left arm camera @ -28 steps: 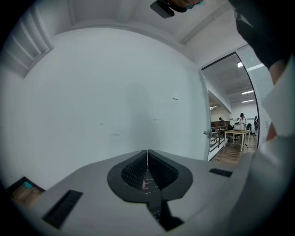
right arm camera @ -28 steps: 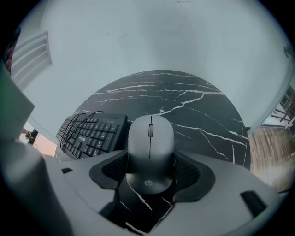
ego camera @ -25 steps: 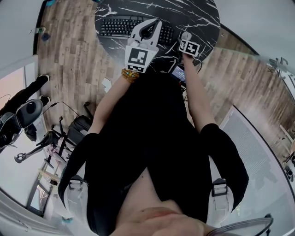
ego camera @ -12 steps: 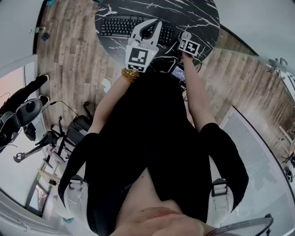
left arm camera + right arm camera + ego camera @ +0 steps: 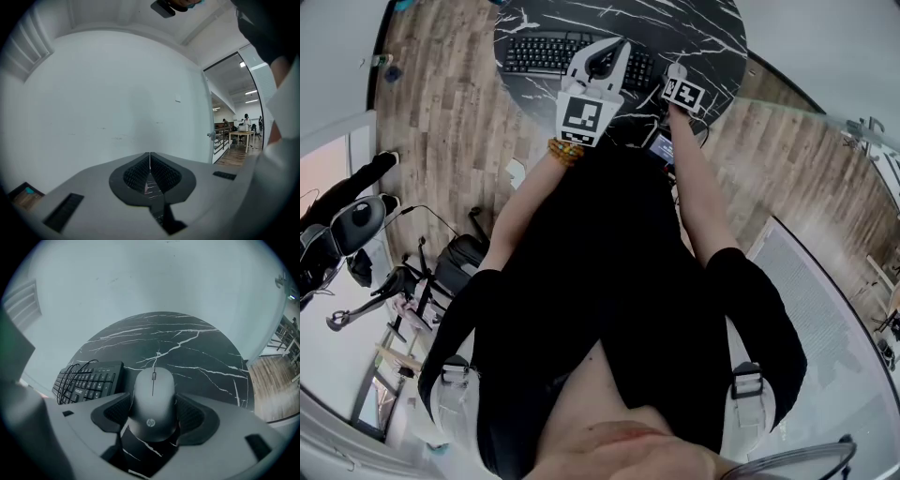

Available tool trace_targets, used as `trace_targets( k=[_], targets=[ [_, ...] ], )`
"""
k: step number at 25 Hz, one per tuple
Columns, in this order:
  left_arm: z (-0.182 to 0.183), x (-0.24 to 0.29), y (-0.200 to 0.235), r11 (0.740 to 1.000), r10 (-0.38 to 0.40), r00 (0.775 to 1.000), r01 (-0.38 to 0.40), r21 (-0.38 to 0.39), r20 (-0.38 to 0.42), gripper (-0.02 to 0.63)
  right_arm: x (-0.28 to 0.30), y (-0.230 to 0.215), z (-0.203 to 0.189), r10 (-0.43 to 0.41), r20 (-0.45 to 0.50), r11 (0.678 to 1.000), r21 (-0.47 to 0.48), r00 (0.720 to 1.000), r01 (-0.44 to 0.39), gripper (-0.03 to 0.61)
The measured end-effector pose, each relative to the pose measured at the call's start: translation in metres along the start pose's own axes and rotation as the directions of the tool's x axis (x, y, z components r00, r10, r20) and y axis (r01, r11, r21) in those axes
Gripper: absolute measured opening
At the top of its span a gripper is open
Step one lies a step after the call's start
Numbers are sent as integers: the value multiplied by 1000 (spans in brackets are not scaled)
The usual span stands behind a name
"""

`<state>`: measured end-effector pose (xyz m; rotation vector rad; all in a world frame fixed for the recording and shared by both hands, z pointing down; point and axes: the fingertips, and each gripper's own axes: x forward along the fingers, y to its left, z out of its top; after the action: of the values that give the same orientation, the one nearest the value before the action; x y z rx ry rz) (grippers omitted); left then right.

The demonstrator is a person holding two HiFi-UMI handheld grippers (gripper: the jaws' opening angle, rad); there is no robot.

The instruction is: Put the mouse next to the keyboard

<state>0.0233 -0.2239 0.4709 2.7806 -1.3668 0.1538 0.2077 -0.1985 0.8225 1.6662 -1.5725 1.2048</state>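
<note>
Here the right tongs (image 5: 153, 412) clasp the grey mouse (image 5: 153, 401) by its sides, low in the right gripper view, over the black marbled tabletop (image 5: 201, 357); the keyboard (image 5: 91, 380) lies just left of it. The left tongs (image 5: 150, 172) are pressed together, empty, facing a pale wall (image 5: 117, 93).
</note>
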Motion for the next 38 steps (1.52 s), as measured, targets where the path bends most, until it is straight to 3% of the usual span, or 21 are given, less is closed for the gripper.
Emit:
trace_targets(
  k=[22,38],
  targets=[
    [3,-1,-2,1000,-3,1000,2,10,10,17,-3,0,-1,64,-22,997,-46,998,-65,287],
    [16,2,-13,999,-37,998,35,29,44,17,-29,-6,18,64,70,998,-34,995,-61,287]
  ],
)
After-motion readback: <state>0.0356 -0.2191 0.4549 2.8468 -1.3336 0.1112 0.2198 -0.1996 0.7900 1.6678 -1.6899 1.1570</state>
